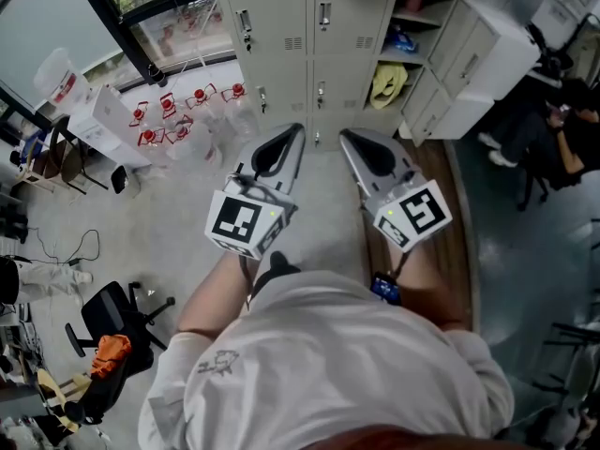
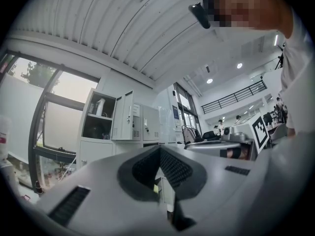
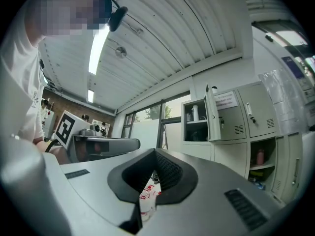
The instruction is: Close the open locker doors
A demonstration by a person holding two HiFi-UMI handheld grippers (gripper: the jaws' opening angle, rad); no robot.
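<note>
A bank of grey lockers (image 1: pixel 281 36) stands ahead of me. Toward its right, two compartments stand open, one with shelves (image 1: pixel 412 12) and one holding a yellow cloth (image 1: pixel 387 82); their doors (image 1: pixel 469 50) swing out to the right. My left gripper (image 1: pixel 298 131) and right gripper (image 1: pixel 345 135) are held side by side in front of the lockers, apart from them, both shut and empty. In the left gripper view the gripper (image 2: pixel 160 149) points toward an upper open compartment (image 2: pixel 98 118) with its door (image 2: pixel 123 115) ajar. The right gripper (image 3: pixel 155 152) faces the same open compartment (image 3: pixel 196 121) and door (image 3: pixel 212 113).
Several red-capped water jugs (image 1: pixel 187 111) stand on the floor left of the lockers, by a window. A black office chair (image 1: pixel 112 317) is at the lower left. A seated person (image 1: pixel 562 129) is at the right, beyond the open doors.
</note>
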